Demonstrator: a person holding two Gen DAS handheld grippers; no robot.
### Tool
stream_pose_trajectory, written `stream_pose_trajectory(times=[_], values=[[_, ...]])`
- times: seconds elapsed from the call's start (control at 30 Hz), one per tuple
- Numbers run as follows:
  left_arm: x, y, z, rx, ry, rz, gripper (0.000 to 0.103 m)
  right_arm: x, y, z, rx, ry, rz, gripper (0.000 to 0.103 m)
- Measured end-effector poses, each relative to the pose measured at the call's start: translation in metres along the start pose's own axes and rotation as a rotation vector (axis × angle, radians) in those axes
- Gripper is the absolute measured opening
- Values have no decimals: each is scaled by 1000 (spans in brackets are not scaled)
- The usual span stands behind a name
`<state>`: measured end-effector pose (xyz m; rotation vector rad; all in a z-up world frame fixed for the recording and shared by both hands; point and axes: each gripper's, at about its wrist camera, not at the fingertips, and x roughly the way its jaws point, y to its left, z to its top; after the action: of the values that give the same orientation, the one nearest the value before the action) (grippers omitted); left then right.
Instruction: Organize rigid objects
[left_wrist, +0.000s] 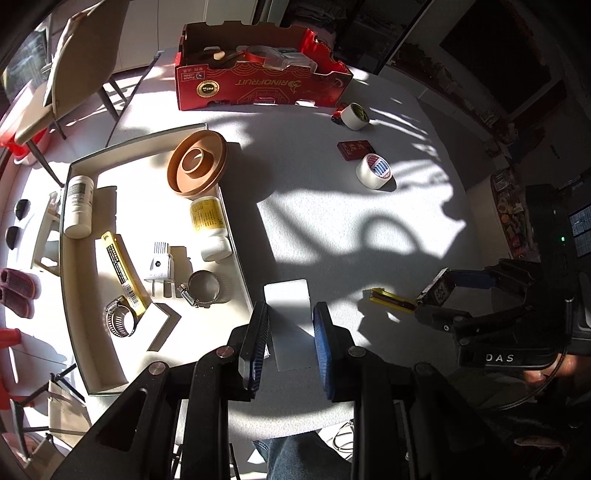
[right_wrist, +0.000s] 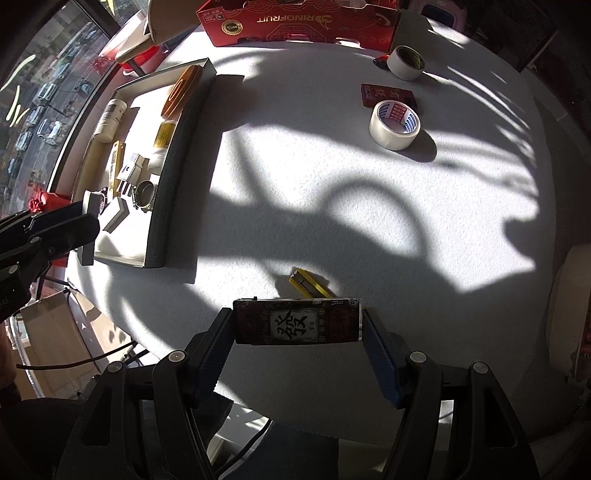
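Observation:
My left gripper (left_wrist: 290, 314) is shut on a flat white box (left_wrist: 290, 325) and holds it just right of the white tray (left_wrist: 236, 254). The tray holds two white bottles (left_wrist: 78, 205), a brown ring dish (left_wrist: 197, 165), a yellow strip (left_wrist: 122, 273), a white plug (left_wrist: 159, 264), two hose clamps (left_wrist: 203, 288) and a white block (left_wrist: 160, 325). My right gripper (right_wrist: 297, 325) is shut on a dark card box (right_wrist: 297, 322) with a Chinese character, above the table near a yellow cutter (right_wrist: 310, 284). The right gripper also shows in the left wrist view (left_wrist: 430, 299).
A red cardboard box (left_wrist: 258, 81) with items stands at the table's far edge. Two tape rolls (right_wrist: 394, 124) (right_wrist: 405, 62) and a red card box (right_wrist: 388, 94) lie at the far right. A chair (left_wrist: 77, 55) stands beyond the table on the left.

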<state>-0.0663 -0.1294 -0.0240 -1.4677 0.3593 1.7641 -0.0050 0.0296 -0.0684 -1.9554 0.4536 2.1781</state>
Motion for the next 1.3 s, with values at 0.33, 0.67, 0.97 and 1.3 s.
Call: stream_pose_trajectory(times=[0.33, 0.67, 0.97, 1.3], values=[[-23, 75, -12, -168, -60, 94, 27, -11, 61, 54, -185, -41, 3, 70], [-11, 137, -13, -329, -41, 207, 27, 4, 136, 120, -306, -45, 82, 70], [9, 151, -5, -363, -26, 236, 27, 22, 175, 168, -317, -34, 102, 70], [29, 153, 2, -354, 19, 239, 27, 46, 188, 183, -316, 13, 94, 70]])
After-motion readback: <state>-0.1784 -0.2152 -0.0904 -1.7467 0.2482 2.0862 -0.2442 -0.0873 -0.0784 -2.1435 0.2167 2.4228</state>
